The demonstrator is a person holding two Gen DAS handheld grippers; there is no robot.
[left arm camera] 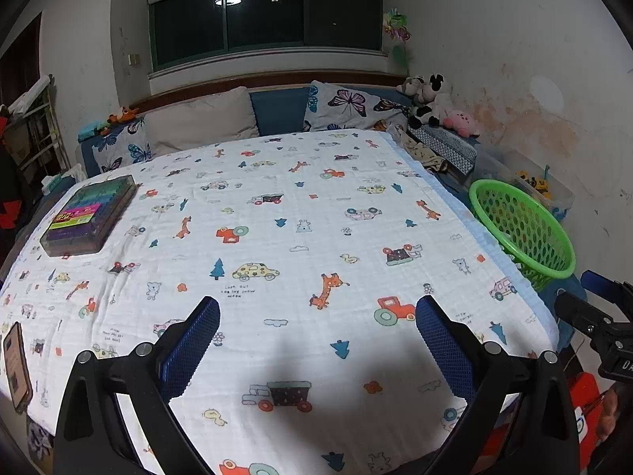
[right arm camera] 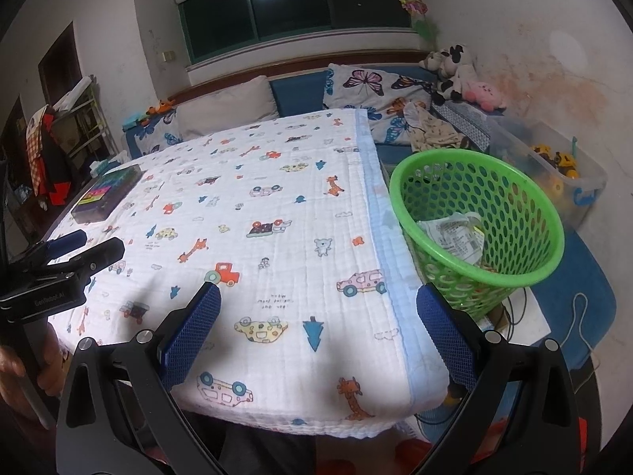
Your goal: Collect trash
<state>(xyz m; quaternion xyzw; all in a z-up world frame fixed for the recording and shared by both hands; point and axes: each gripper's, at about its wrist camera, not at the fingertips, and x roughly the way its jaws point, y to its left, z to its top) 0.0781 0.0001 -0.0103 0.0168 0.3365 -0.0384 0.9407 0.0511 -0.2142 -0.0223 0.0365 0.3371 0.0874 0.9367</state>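
Both grippers hover over the near edge of the bed, jaws spread wide and holding nothing: left gripper [left arm camera: 317,318], right gripper [right arm camera: 318,308]. The green basket [right arm camera: 526,213] sits just beside the bed's right edge, on the floor side. Crumpled wrappers [right arm camera: 455,231] already lie in it, so some trash appears collected. The printed blanket [left arm camera: 300,213] shows no loose litter in either view. What remains on it is a flat case of coloured items [left arm camera: 89,217] at far left and a brown card-like object [left arm camera: 16,366] at the near-left edge; whether either counts as trash I cannot tell. Judgement: task looks nearly done or done.
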